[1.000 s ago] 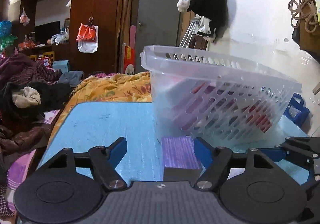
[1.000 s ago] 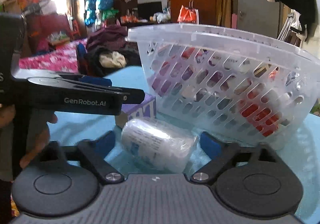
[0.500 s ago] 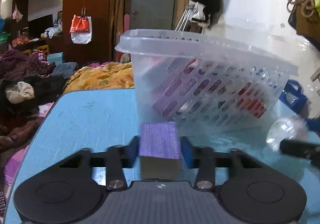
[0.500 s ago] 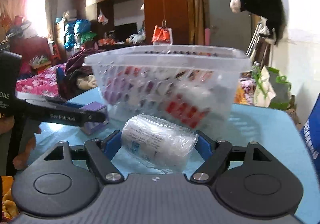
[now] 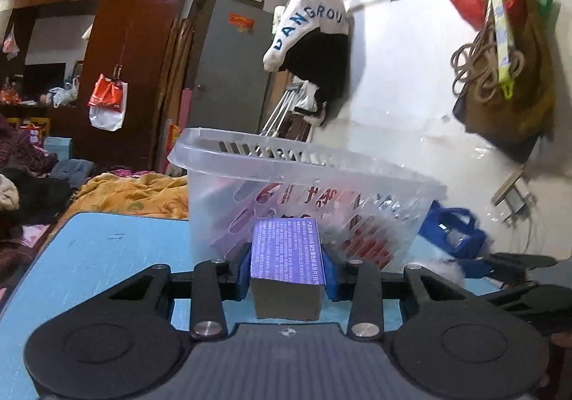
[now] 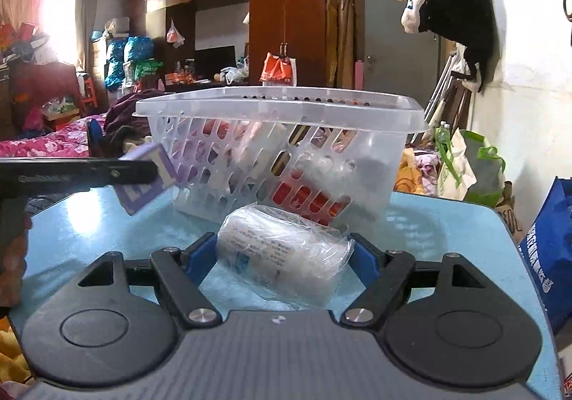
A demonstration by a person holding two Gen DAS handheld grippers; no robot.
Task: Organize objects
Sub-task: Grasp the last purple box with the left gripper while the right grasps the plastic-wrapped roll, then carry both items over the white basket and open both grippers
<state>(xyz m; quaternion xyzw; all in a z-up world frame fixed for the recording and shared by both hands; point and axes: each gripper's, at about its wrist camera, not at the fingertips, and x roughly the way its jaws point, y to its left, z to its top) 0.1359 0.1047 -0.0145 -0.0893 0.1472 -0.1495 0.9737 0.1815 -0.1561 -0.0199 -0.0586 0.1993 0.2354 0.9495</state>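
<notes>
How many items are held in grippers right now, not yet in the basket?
2: a purple rectangular box clamped in the left gripper, and a clear plastic-wrapped white roll in the right gripper. Both are outside the clear plastic basket.

A white-and-black garment (image 5: 314, 42) hangs beside a grey door (image 5: 228, 78); a blue bag (image 6: 550, 250) stands nearby.

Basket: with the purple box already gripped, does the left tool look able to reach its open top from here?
Probably yes. The left tool, shut on the purple box, sits below the basket rim; nothing blocks the way above, so it needs lifting first.
</notes>
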